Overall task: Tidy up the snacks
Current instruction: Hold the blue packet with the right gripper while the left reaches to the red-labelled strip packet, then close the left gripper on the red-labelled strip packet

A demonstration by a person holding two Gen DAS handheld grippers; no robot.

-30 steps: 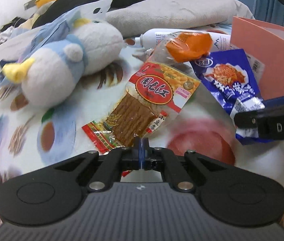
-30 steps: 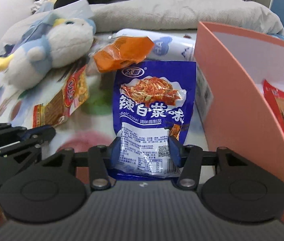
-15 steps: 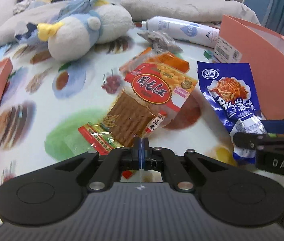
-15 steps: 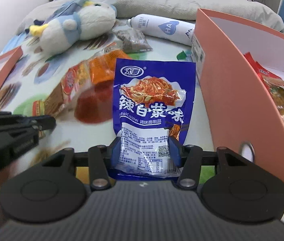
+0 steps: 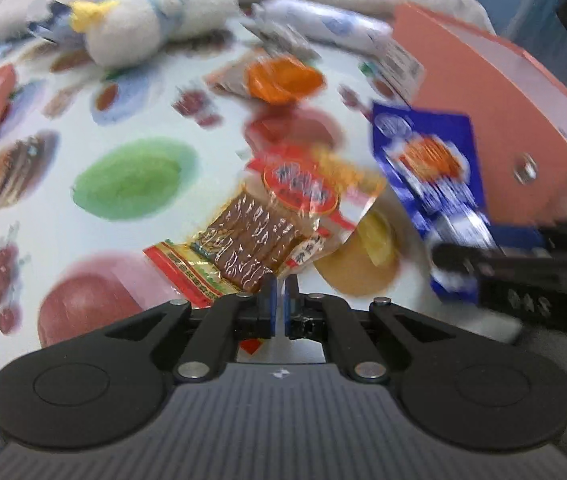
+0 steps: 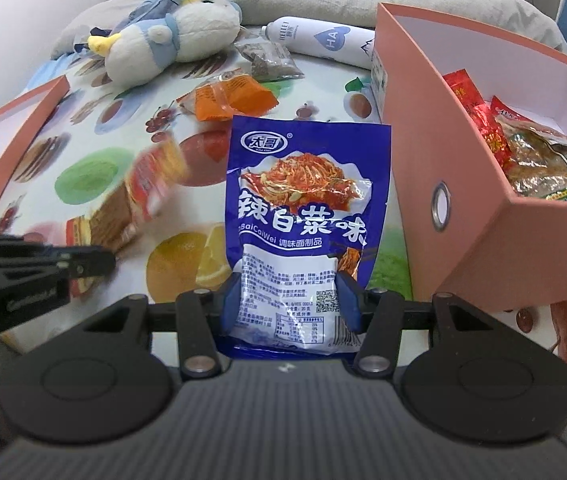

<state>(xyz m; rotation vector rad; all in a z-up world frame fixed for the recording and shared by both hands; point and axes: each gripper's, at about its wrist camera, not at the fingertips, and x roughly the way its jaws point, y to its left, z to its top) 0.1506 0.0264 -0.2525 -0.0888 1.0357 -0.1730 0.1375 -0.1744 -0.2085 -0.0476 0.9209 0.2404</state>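
My left gripper (image 5: 279, 300) is shut on the bottom corner of a red packet of brown sticks (image 5: 283, 216), which hangs blurred over the fruit-print cloth. The same red packet (image 6: 139, 200) and the left gripper (image 6: 83, 264) show at the left of the right wrist view. My right gripper (image 6: 289, 300) is shut on the lower end of a blue snack bag (image 6: 299, 200), its pads pressing both side edges. That blue bag (image 5: 431, 176) is just left of the pink box (image 6: 463, 160), whose open top shows several snack packets inside.
An orange packet (image 6: 231, 98) and a grey-brown packet (image 6: 269, 60) lie on the cloth farther back. A plush toy (image 6: 171, 44) and a white bottle (image 6: 323, 40) lie behind them. A pink lid (image 6: 7, 140) rests at the left edge.
Both grippers have drawn back from the plush toy with their packets, ending beside the pink box. The orange packet stayed on the cloth. The box's inside has come into view.
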